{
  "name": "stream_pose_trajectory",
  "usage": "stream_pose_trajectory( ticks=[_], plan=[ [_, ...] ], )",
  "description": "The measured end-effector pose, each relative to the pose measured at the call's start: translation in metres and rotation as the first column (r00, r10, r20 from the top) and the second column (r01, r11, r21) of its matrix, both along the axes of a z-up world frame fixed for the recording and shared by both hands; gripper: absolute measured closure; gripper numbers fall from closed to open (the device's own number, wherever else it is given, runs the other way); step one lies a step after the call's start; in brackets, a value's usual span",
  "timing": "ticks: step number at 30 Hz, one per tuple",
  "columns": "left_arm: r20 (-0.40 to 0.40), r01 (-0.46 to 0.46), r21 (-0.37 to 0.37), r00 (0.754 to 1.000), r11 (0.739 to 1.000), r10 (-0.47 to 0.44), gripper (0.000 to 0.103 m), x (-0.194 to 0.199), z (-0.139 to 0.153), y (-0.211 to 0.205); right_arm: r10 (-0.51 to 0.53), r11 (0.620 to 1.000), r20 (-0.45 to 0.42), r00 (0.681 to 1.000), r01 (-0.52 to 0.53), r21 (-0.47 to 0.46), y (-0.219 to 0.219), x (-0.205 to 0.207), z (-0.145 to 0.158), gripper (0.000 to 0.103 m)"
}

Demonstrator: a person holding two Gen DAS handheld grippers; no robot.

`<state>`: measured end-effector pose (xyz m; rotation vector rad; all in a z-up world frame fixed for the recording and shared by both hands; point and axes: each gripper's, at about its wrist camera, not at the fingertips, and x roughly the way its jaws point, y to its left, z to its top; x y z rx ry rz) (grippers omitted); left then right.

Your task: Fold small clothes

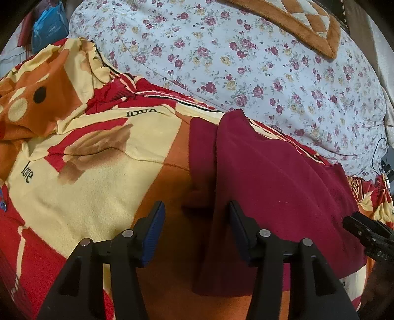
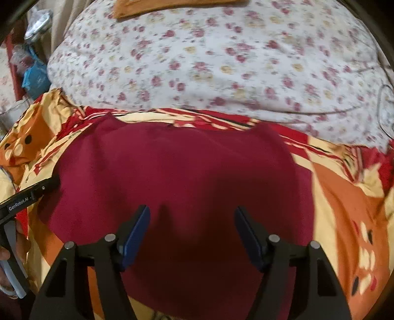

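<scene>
A dark maroon garment (image 2: 187,172) lies spread flat on a red, orange and cream blanket (image 1: 103,192). In the left wrist view the garment (image 1: 283,187) fills the right half, with one folded layer along its left edge. My left gripper (image 1: 197,209) is open and empty, its fingers straddling that left edge just above the cloth. My right gripper (image 2: 192,214) is open and empty over the near middle of the garment. Each gripper shows at the edge of the other's view: the right one (image 1: 367,233), the left one (image 2: 27,199).
A big floral quilt (image 1: 246,69) is piled behind the blanket, with an orange and cream cushion (image 1: 303,22) on top. A blue bag (image 1: 49,24) lies at the far left. Cables (image 1: 379,157) hang at the right.
</scene>
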<state>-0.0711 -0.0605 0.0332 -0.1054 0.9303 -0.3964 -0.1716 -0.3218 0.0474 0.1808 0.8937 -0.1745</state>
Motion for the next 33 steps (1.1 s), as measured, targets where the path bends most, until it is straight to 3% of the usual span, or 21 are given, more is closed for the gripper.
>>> stream_pose_trajectory(
  ticks=[4, 14, 21, 26, 33],
  plan=[
    [-0.010, 0.001, -0.009, 1.000, 1.000, -0.001, 0.058, 0.001, -0.001, 0.001, 0.026, 1.000, 0.005, 1.000, -0.026, -0.005, 0.009, 0.022, -0.006, 0.044],
    [-0.077, -0.016, -0.067, 0.997, 0.998, 0.011, 0.053, 0.009, -0.005, 0.007, 0.042, 0.999, 0.013, 0.999, -0.042, 0.006, 0.005, 0.053, -0.026, 0.044],
    [-0.195, -0.082, -0.197, 0.980, 0.977, 0.043, 0.053, 0.025, -0.001, 0.026, 0.034, 0.998, 0.023, 0.999, -0.035, 0.061, -0.012, 0.048, -0.015, 0.045],
    [-0.148, -0.073, -0.186, 0.988, 0.980, 0.045, 0.053, 0.028, 0.016, 0.024, 0.031, 0.994, 0.016, 0.999, -0.033, 0.108, -0.030, 0.044, -0.017, 0.044],
    [-0.285, -0.033, -0.125, 0.959, 0.992, -0.004, 0.053, 0.048, -0.006, -0.004, 0.039, 0.985, 0.036, 0.999, -0.045, 0.164, -0.041, 0.039, -0.016, 0.044]
  ],
)
